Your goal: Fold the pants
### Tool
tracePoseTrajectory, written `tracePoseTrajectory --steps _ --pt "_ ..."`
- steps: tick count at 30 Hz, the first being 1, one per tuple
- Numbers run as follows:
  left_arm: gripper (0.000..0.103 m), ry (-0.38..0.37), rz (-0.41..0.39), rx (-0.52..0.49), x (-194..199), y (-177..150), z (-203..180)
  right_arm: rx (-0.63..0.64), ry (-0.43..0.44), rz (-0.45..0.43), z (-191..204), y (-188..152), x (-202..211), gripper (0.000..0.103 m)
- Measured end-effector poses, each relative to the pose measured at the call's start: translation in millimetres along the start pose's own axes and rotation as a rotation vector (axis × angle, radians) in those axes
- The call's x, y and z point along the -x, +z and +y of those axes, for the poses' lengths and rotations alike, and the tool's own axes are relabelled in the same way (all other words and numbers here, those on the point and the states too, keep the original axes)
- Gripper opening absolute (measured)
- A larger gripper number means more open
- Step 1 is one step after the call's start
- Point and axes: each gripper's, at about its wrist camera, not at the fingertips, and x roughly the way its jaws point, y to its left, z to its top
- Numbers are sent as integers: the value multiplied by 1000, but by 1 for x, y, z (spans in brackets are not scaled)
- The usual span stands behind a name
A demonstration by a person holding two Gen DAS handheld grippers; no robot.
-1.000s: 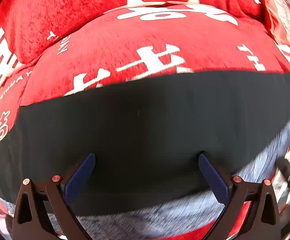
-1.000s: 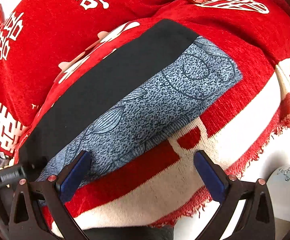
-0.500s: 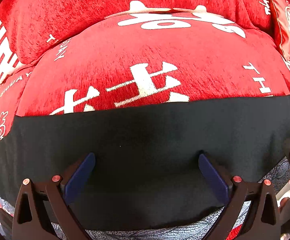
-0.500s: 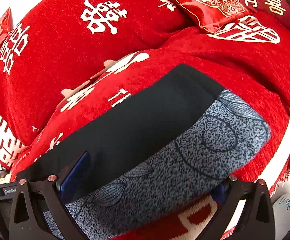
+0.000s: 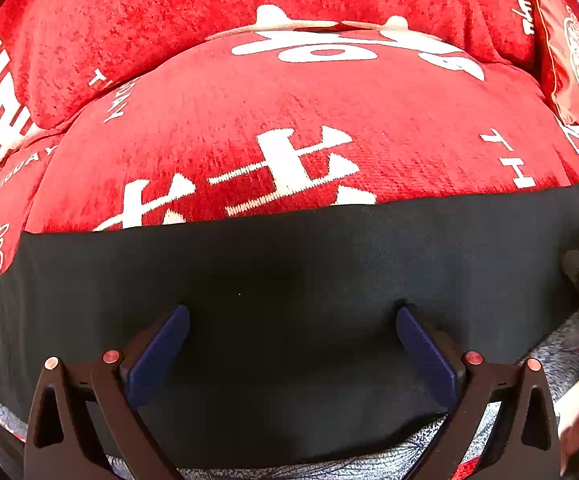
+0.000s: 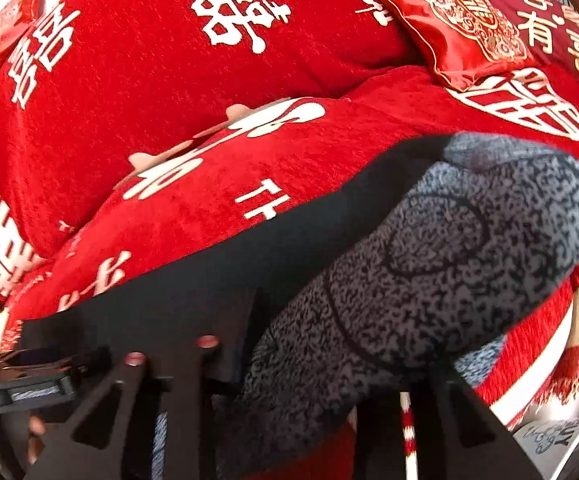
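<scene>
While the pants (image 5: 289, 320) lie stretched across the red sofa cover (image 5: 289, 120), black side up with grey patterned fabric (image 6: 449, 260) along the near edge, the left tool (image 5: 289, 332) hovers released over the black cloth. The right tool (image 6: 289, 360) is closing, grey fabric bunched between its jaws.

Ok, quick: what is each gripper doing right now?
Left gripper: open, holding nothing, above the pants.
Right gripper: closing on the pants' grey patterned part.
</scene>
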Motion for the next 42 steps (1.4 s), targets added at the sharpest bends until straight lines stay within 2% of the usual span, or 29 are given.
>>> tracePoseTrajectory --steps 4,7,10,12,16,20,21,23,25,27,29,32,38,42 --pt "103 -2 -6 -9 0 0 0 67 2 -51 24 5 27 21" --pt "103 -26 15 -16 2 3 3 177 2 -112 62 7 53 20" --pt "88 -63 30 -8 12 3 17 303 -8 -156 102 2 72 20" --pt "88 -95 21 11 23 2 34 385 -14 -174 130 -3 80 20" --pt "88 -112 -39 66 53 -4 88 545 -6 -193 189 -21 87 20" --pt "88 -116 -78 182 77 -17 173 668 21 -183 245 -47 79 20" --pt "89 -115 -78 223 80 -22 195 687 33 -172 257 -53 75 20" --pt "100 -103 -68 317 81 -32 239 722 54 -151 275 -66 65 19" --pt "100 -68 -51 421 76 -46 281 765 73 -98 297 -85 45 18" --pt "100 -57 -17 478 67 -58 305 803 77 -39 312 -104 26 18" --pt "100 -46 2 507 59 -67 317 840 62 19 322 -123 8 18" --pt "100 -48 6 488 55 -78 318 871 40 74 329 -141 -7 18" --pt "100 -100 -8 429 57 -73 301 857 11 66 329 -148 -3 18" --pt "100 -134 -40 439 66 -66 298 814 -17 14 341 -139 0 18"
